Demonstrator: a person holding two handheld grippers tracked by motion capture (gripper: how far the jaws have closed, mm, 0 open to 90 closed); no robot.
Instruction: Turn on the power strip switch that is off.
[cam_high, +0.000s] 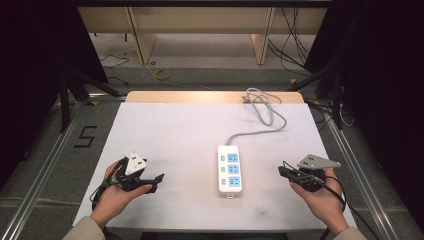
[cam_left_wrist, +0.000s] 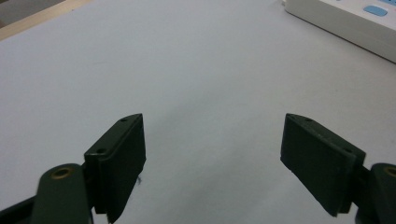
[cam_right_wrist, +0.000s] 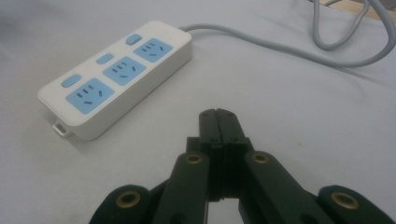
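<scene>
A white power strip (cam_high: 230, 170) with three blue sockets and blue switches lies flat on the white table top (cam_high: 175, 135), a little right of centre. Its grey cable (cam_high: 262, 112) loops away to the far edge. My left gripper (cam_high: 159, 181) rests low at the front left, open, with nothing between its jaws; in the left gripper view its tips (cam_left_wrist: 212, 163) stand wide over bare table and the power strip (cam_left_wrist: 348, 21) shows at the top right corner. My right gripper (cam_high: 282, 171) is at the front right, shut and empty, pointing at the strip (cam_right_wrist: 116, 77); its pads (cam_right_wrist: 217, 122) meet.
The white sheet ends in a wooden strip (cam_high: 210, 96) at the far side. Metal frame rails (cam_high: 360, 170) run along both sides of the table. A black "5" (cam_high: 85, 136) is marked on the floor at left. Cables and desk legs lie beyond.
</scene>
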